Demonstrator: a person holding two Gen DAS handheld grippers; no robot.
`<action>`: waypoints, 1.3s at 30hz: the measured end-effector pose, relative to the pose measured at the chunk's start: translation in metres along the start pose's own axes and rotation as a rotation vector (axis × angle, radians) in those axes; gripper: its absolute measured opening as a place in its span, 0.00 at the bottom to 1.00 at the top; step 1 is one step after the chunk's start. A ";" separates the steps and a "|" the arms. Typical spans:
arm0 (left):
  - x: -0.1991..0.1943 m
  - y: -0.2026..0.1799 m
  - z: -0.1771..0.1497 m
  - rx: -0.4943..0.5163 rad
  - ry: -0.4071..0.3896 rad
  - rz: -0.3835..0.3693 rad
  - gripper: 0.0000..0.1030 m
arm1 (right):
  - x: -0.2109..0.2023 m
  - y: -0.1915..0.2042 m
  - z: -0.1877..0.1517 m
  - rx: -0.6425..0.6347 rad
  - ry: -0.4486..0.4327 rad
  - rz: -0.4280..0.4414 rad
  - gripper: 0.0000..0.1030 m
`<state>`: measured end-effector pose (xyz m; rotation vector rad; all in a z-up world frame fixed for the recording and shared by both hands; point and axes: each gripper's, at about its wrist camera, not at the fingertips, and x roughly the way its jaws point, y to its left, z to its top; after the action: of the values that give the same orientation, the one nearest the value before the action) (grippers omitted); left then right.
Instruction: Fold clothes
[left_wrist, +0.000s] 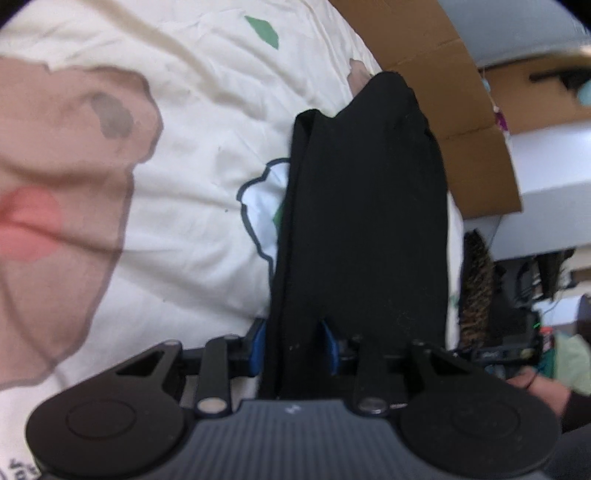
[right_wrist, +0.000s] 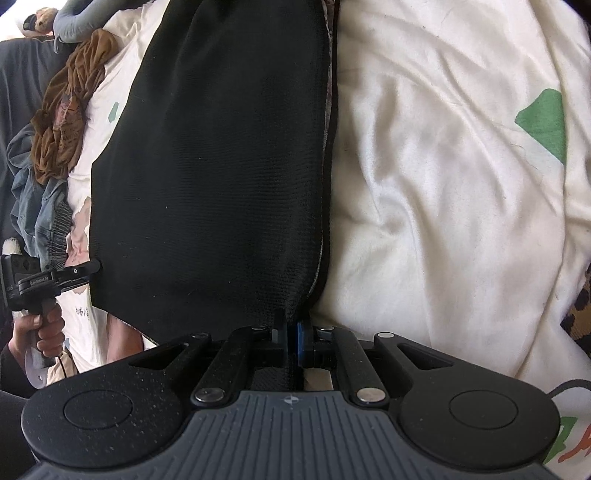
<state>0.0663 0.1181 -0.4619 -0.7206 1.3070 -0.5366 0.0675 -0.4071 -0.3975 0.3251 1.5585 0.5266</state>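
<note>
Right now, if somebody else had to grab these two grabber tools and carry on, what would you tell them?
Left gripper: holds a bunched thick fold of the black garment.
Right gripper: pinched shut on the garment's other edge.
The garment lies stretched over the cream bedspread, folded lengthwise into a long strip.
More unfolded clothes wait piled at the bed's edge.
Left to do: fold the strip shorter, set it down, take the pile.

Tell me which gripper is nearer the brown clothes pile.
Left. In the right wrist view the left gripper sits at the black garment's left edge, below the brown pile. The right gripper grips the garment's opposite edge.
</note>
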 end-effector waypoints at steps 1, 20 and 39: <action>0.002 0.005 0.002 -0.028 0.009 -0.028 0.35 | 0.001 0.000 0.000 0.000 -0.001 0.003 0.02; 0.017 0.004 0.012 -0.045 0.123 -0.049 0.08 | 0.007 -0.035 -0.022 0.107 -0.056 0.207 0.22; 0.022 -0.025 0.023 -0.083 0.189 0.100 0.05 | 0.026 -0.044 -0.036 0.222 -0.181 0.360 0.03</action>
<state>0.0943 0.0896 -0.4553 -0.6810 1.5406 -0.4807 0.0349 -0.4356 -0.4427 0.8123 1.3895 0.5842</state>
